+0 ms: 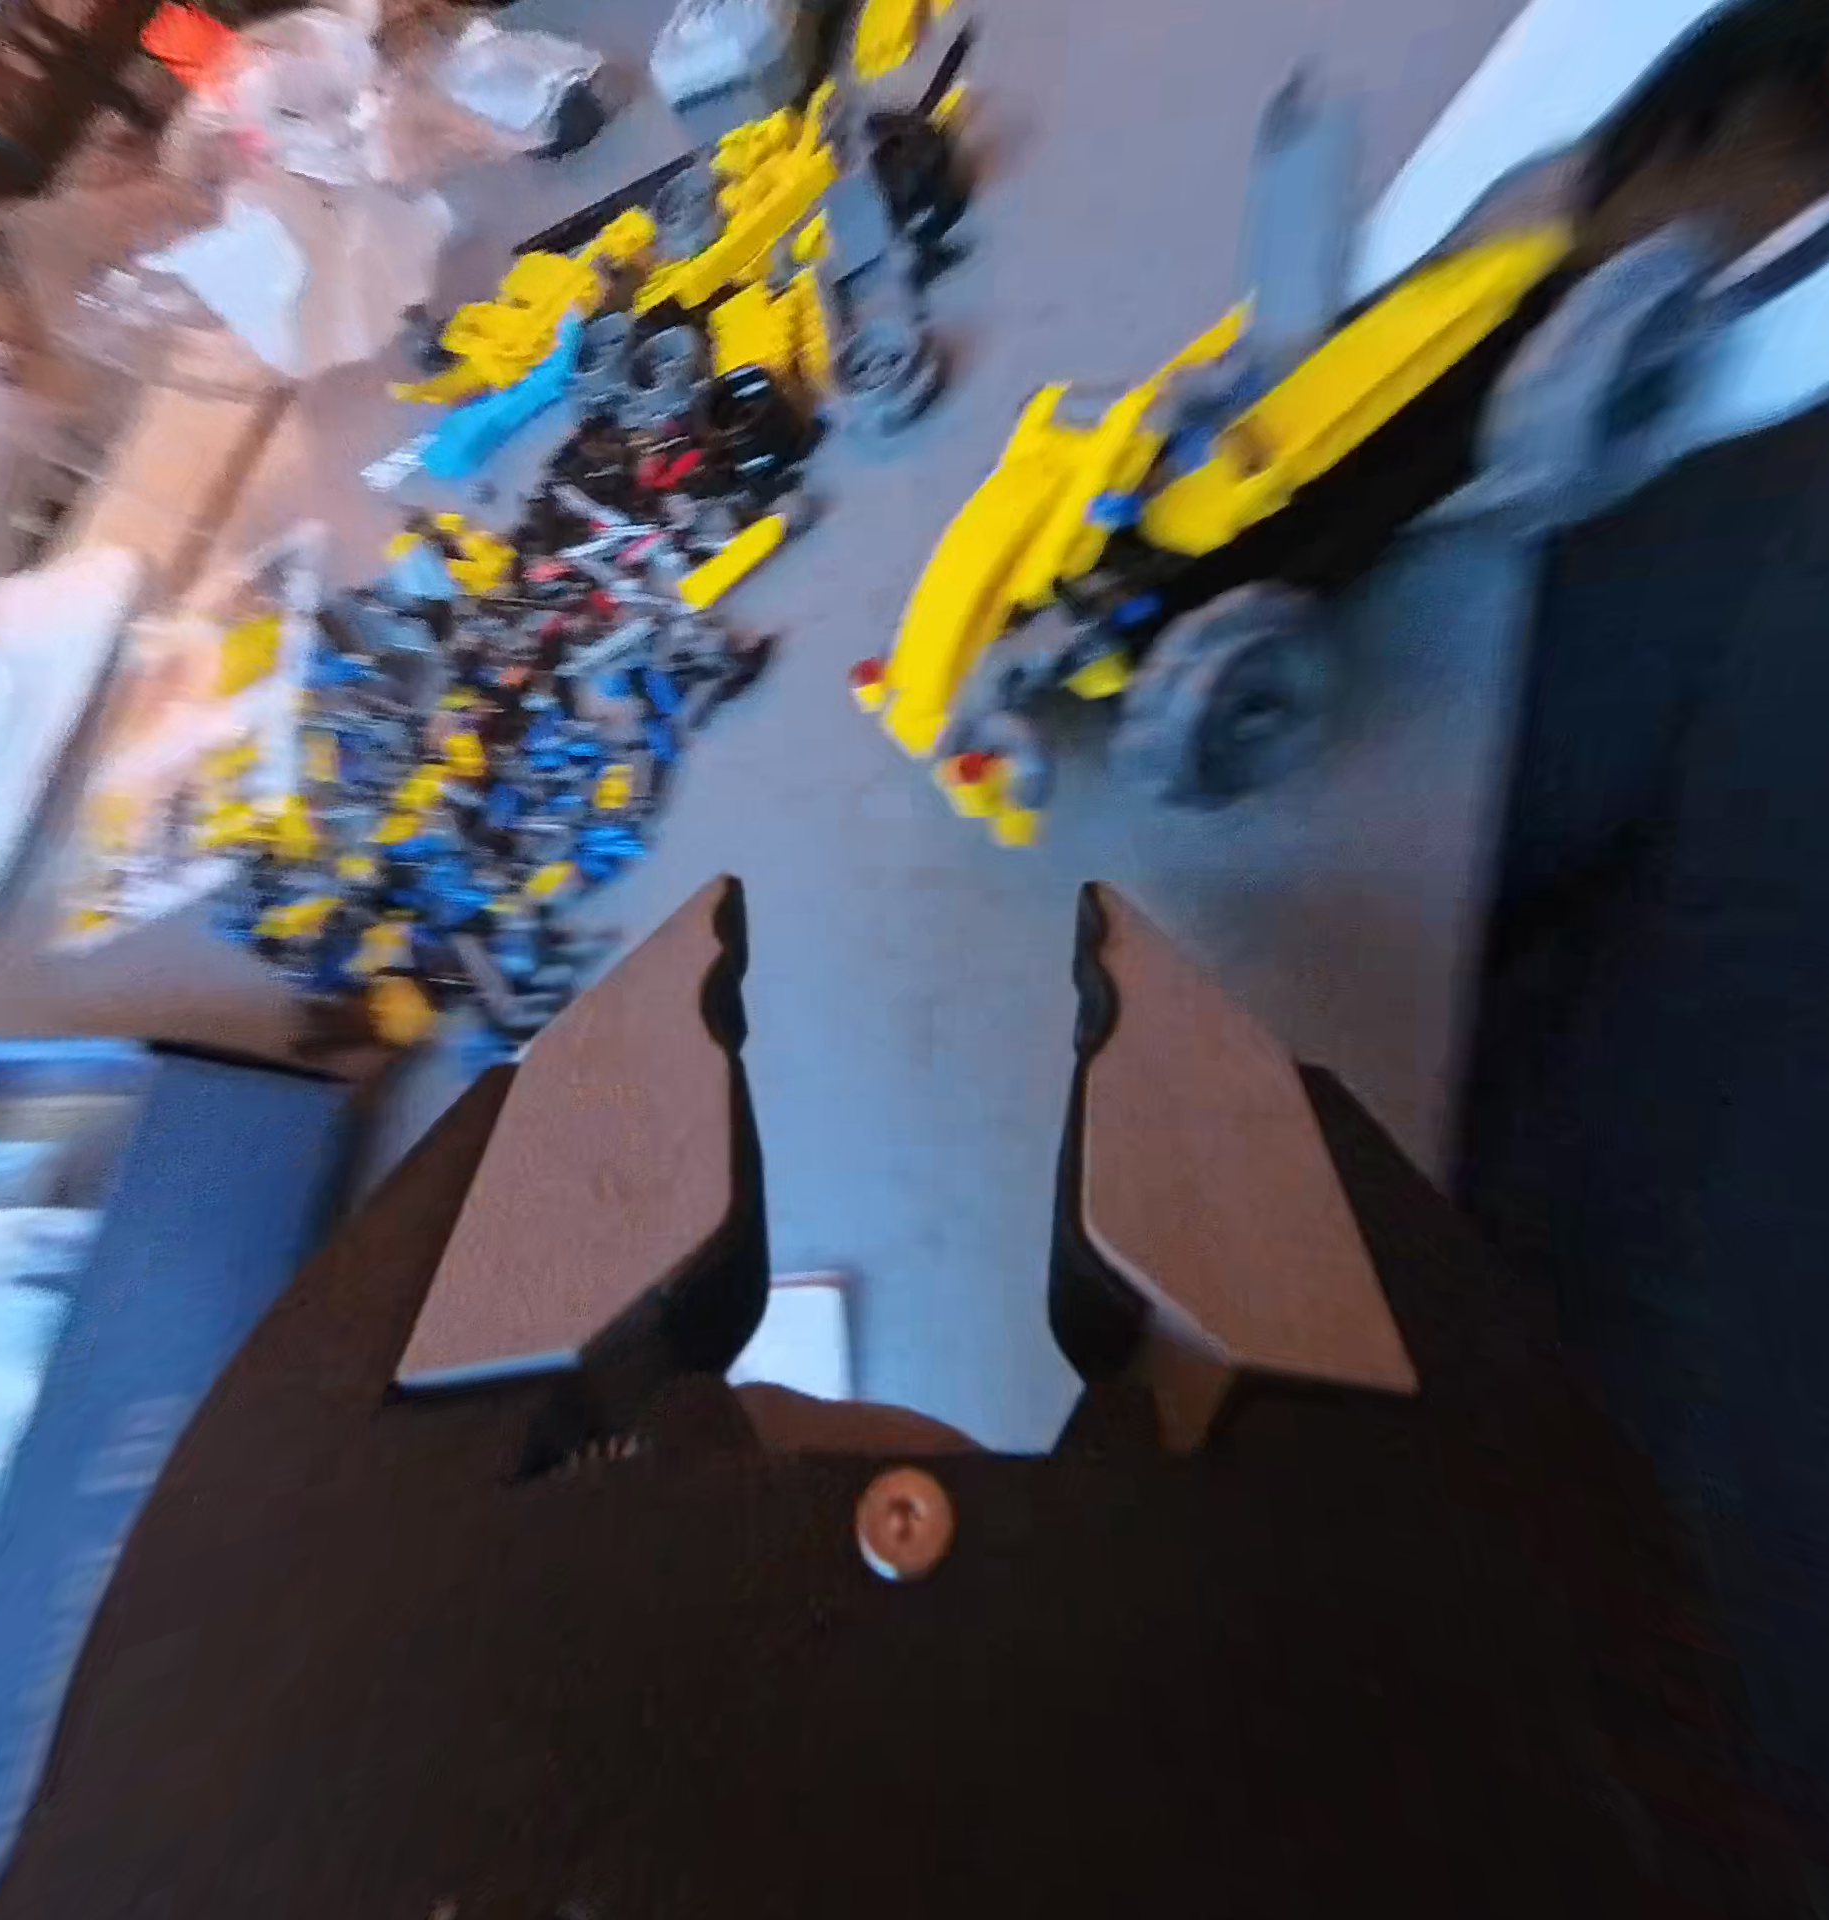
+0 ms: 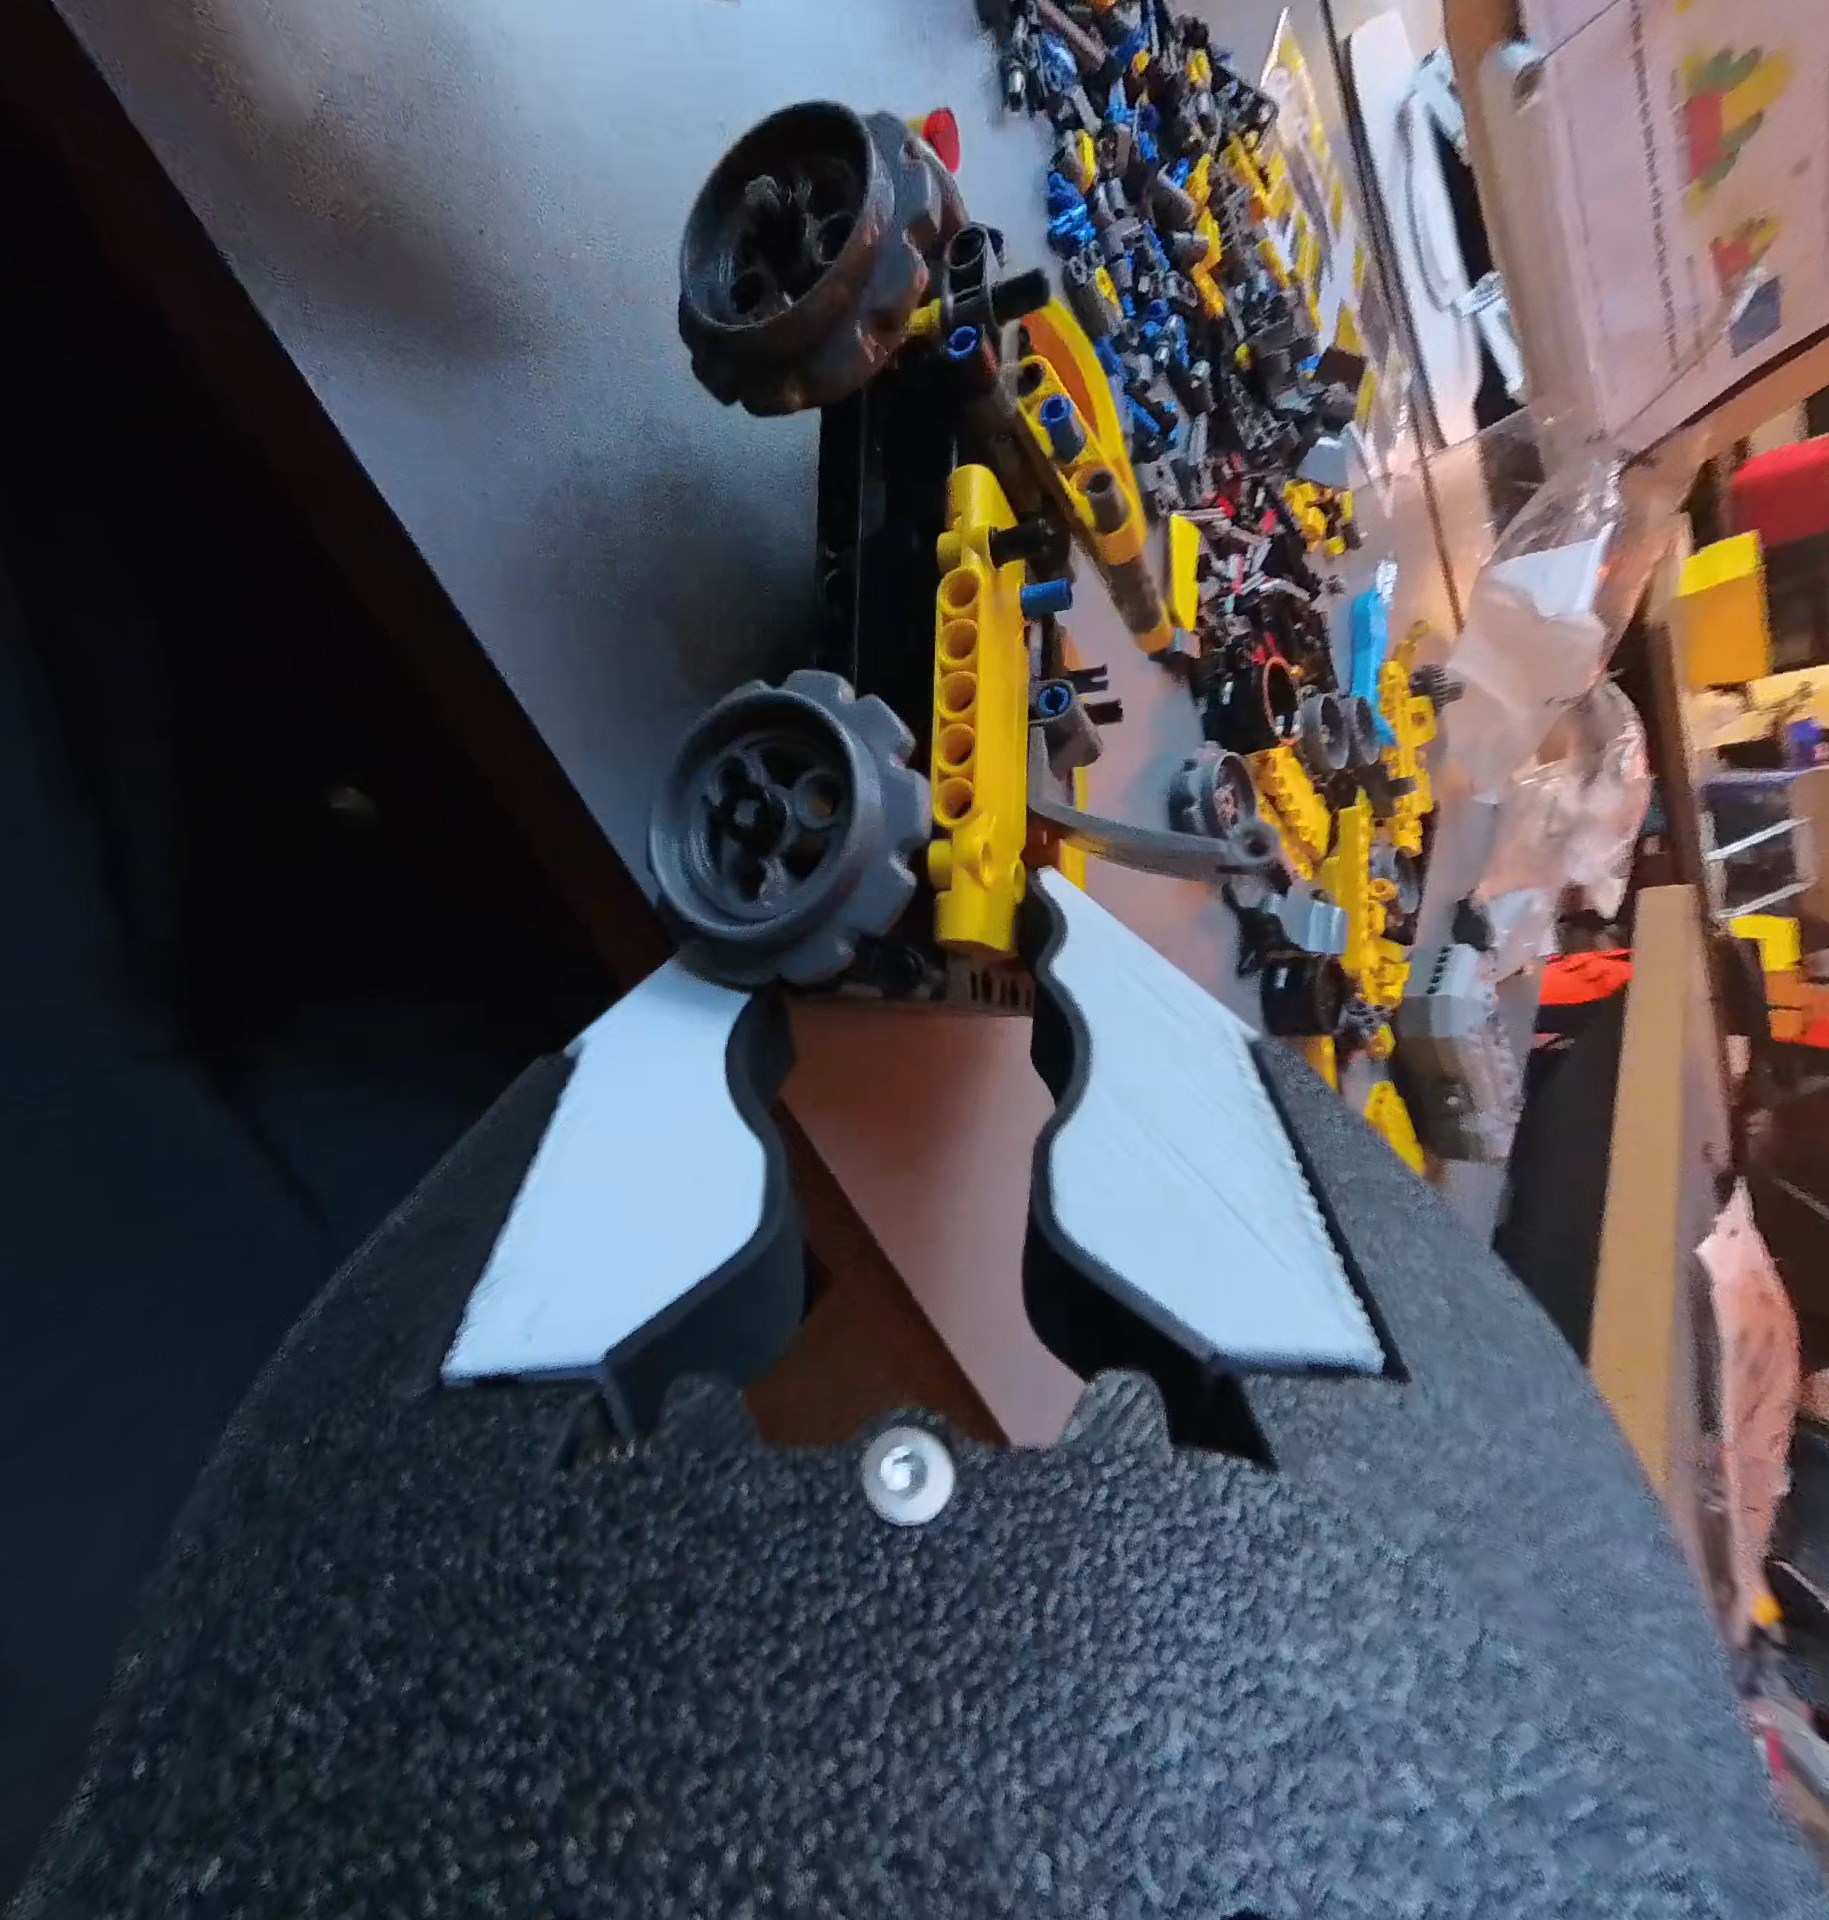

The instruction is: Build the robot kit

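Note:
A yellow and black toy brick vehicle (image 2: 977, 707) with grey wheels (image 2: 775, 821) lies on the grey table (image 2: 453, 260). My right gripper (image 2: 874, 935) is shut on the vehicle's near end, one finger beside the near wheel and one by the yellow beam. The left wrist view is blurred. It shows the same vehicle (image 1: 1097, 520) at the right with the right gripper (image 1: 1544, 312) at its far end. My left gripper (image 1: 908, 914) is open and empty above the bare table (image 1: 889, 727), short of the vehicle.
A heap of loose blue, black and yellow pieces (image 1: 453, 748) lies left of the vehicle, also seen in the right wrist view (image 2: 1180, 208). Another yellow assembly (image 1: 754, 239) and a light blue part (image 1: 505, 416) lie beyond. The table edge (image 1: 1512, 831) drops into darkness. A blue box (image 1: 162, 1299) stands near left. Left tips to right tips: about 15 centimetres.

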